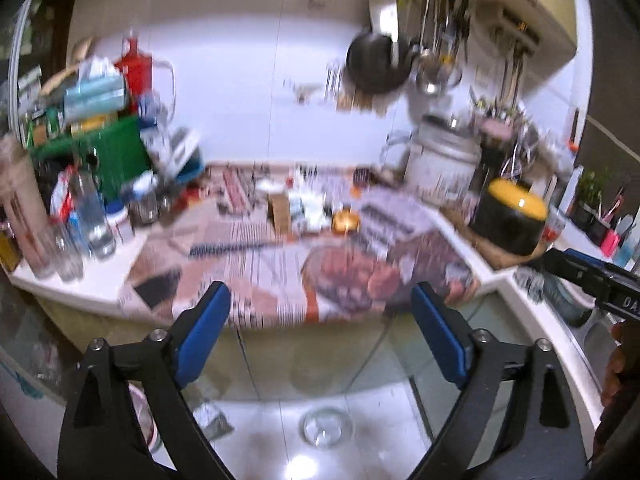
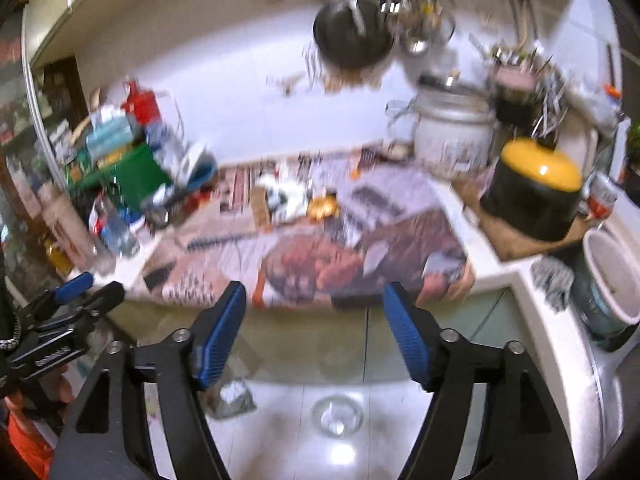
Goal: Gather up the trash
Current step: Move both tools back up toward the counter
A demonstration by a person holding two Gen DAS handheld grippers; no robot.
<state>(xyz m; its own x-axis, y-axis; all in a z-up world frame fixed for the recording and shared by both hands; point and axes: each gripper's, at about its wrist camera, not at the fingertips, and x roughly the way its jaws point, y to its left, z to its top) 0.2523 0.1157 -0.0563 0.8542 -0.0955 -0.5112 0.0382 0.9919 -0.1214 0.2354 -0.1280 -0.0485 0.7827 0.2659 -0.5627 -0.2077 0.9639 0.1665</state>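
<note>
Left gripper point(image 1: 320, 316): spread wide, nothing held.
Right gripper point(image 2: 314, 316): parted, empty.
Trash point(image 2: 288, 196): crumpled wrappers on the newspaper point(image 2: 320, 256), mid-counter.
Handling: judged light, soft, crushable; best pinched at a raised fold.

A small heap of trash point(image 1: 304, 210) sits mid-counter on the spread newspaper point(image 1: 280, 264): a brown carton, white crumpled wrappers, something shiny orange beside them, all blurred
</note>
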